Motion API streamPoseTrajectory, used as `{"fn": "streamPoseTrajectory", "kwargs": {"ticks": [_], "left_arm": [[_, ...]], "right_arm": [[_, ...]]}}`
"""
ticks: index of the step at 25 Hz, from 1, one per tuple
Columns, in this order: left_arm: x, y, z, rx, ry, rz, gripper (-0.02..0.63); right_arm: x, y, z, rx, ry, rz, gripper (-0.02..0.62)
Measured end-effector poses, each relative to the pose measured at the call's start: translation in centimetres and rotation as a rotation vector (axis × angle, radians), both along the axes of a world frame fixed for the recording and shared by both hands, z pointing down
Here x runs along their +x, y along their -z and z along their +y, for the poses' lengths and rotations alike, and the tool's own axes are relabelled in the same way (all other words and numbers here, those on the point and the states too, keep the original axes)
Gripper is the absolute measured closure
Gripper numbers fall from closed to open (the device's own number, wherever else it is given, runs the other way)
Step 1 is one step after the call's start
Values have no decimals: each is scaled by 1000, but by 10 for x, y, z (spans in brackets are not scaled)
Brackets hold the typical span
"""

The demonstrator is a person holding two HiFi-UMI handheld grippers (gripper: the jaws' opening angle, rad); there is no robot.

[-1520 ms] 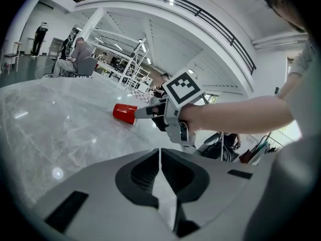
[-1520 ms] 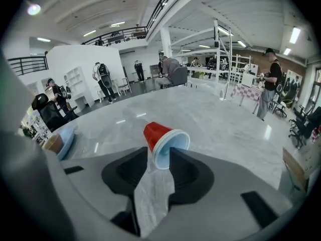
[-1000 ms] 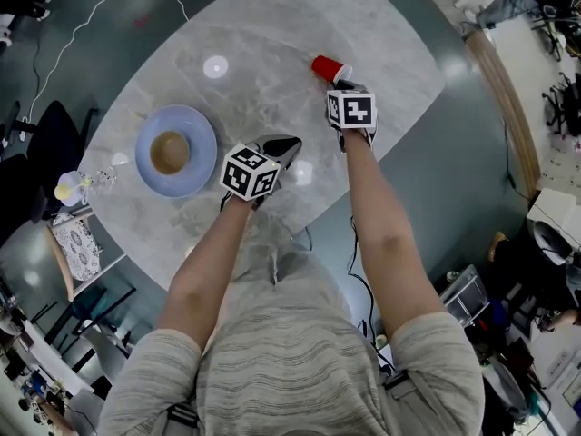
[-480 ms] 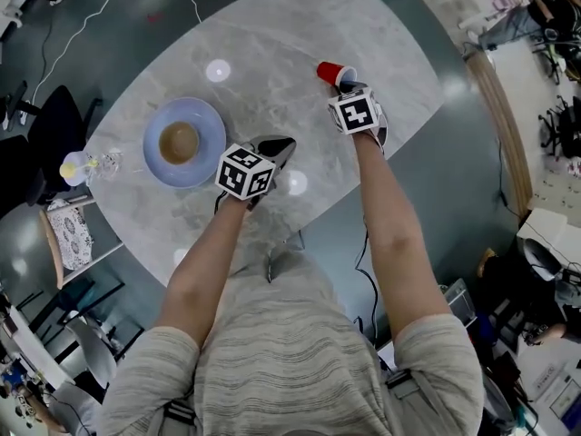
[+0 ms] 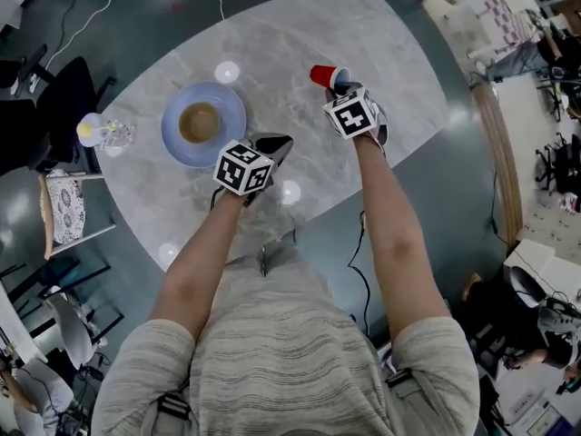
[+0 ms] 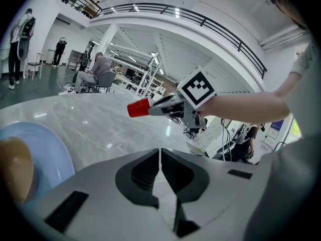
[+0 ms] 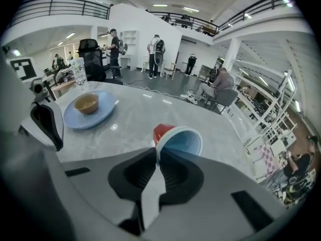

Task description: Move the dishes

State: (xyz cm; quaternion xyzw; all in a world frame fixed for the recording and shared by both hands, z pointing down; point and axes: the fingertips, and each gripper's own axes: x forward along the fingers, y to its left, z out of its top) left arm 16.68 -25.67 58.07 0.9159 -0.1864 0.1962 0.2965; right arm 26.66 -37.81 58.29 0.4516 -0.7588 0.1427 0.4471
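Looking down from the head view, the marble worktop [image 5: 300,25] carries a blue plate [image 5: 227,116] on its left part, with a brown bowl [image 5: 199,123] sitting in it. A clear bottle [image 5: 104,133] stands near the worktop's left edge. The left tool [image 5: 280,142] hangs over the near middle of the worktop, right of the blue plate and apart from it. The right tool [image 5: 340,85] is further out and has a red cup [image 5: 322,74] at its tips, tipped on its side.

From the left gripper view, the left tool [image 6: 160,172] has its jaws pressed together with nothing between them. The blue plate [image 6: 50,154] and brown bowl [image 6: 15,169] sit low at the left. Ahead, the right tool [image 6: 160,106] holds the red cup [image 6: 138,108] level, base pointing left.

From the right gripper view, the right tool [image 7: 156,159] has just been closing and now pinches the rim of the red cup [image 7: 178,139], whose pale blue inside faces the camera. Beyond it, on the left of the worktop [image 7: 135,114], lie the blue plate [image 7: 75,118] and brown bowl [image 7: 87,103], with the clear bottle [image 7: 79,74] upright behind them. The left tool [image 7: 47,122] shows at the left edge.
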Motion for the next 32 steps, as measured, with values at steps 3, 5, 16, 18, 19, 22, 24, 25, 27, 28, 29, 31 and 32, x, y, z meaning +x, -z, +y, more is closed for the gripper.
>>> {"fn": "streamPoseTrajectory", "kwargs": {"ticks": [3, 5, 16, 18, 19, 22, 24, 25, 27, 28, 29, 31, 32], "left_arm": [[-22, 4, 2, 7, 36, 0, 580], [-37, 5, 4, 10, 61, 1, 580], [-116, 7, 16, 2, 187, 12, 580], [-131, 6, 16, 0, 212, 13, 580], [-138, 5, 17, -3, 226, 14, 580], [-158, 3, 17, -9, 268, 18, 580], [-172, 0, 17, -14, 292, 22, 580], [-179, -1, 18, -15, 304, 24, 580], [-191, -2, 19, -18, 324, 26, 580], [-196, -2, 19, -20, 333, 28, 580], [-201, -3, 20, -21, 341, 30, 580], [-210, -5, 21, -27, 359, 36, 580], [-214, -6, 22, -29, 367, 39, 580]], "right_arm": [[-29, 10, 0, 9, 73, 17, 555], [-51, 16, 1, 13, 127, 30, 555], [-177, 24, 10, 18, 421, 124, 557], [-199, 21, 13, 14, 479, 146, 557], [-209, 20, 15, 14, 515, 165, 555], [-236, 13, 20, 22, 640, 251, 555], [-253, 6, 24, 19, 716, 307, 555], [-261, 2, 27, 16, 748, 331, 557], [-273, -5, 30, 11, 794, 373, 555], [-278, -9, 31, 4, 811, 387, 555], [-283, -13, 34, -6, 828, 400, 555], [-291, -22, 38, -25, 869, 432, 557], [-295, -26, 40, -33, 893, 453, 555]]}}
